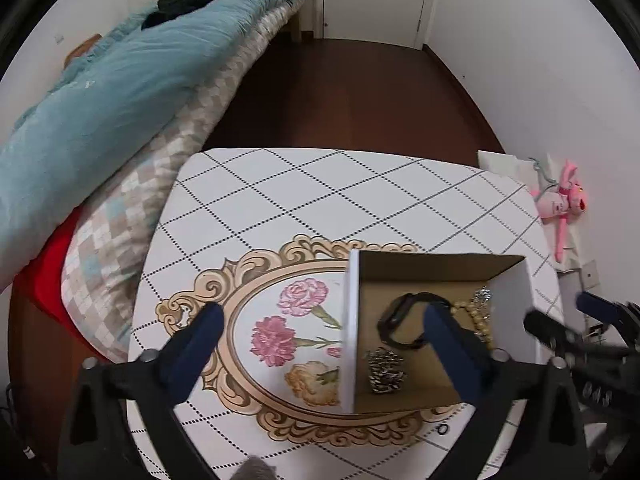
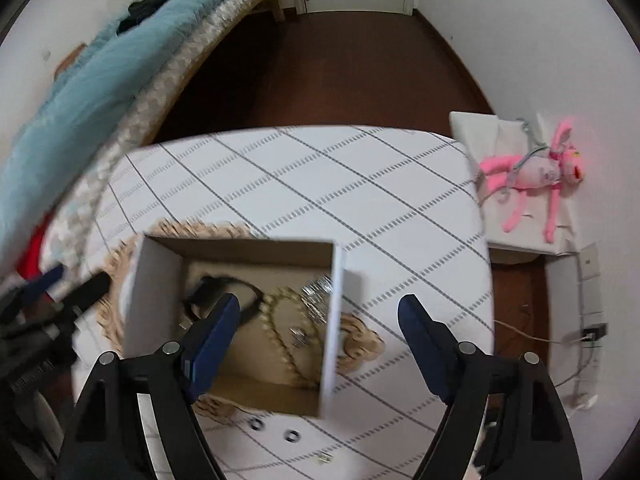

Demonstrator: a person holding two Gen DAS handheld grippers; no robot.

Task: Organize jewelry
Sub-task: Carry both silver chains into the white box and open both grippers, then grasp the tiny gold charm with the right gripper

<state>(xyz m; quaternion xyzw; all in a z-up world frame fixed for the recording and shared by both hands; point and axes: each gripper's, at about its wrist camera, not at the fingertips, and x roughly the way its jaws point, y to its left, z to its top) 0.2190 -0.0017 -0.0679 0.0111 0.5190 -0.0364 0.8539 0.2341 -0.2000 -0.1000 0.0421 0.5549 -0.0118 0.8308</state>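
An open cardboard box (image 1: 350, 328) (image 2: 334, 320) stands on the table. Inside lie a black wristband (image 1: 404, 320) (image 2: 216, 288), a pearl necklace (image 1: 480, 320) (image 2: 280, 332), a silver chain piece (image 1: 386, 370) and a sparkly silver piece (image 2: 318, 294). My left gripper (image 1: 324, 320) is open and empty, straddling the box's left wall. My right gripper (image 2: 320, 308) is open and empty, straddling the box's right wall. Two small rings (image 2: 274, 430) and a tiny silver piece (image 2: 325, 457) lie on the table in front of the box.
The table (image 1: 320, 200) has a white quilted cover with a floral oval print (image 1: 280, 340). A bed with a teal duvet (image 1: 120, 80) is to the left. A pink plush toy (image 2: 536, 176) lies on a white stand at the right. Cables (image 2: 560, 344) run along the right wall.
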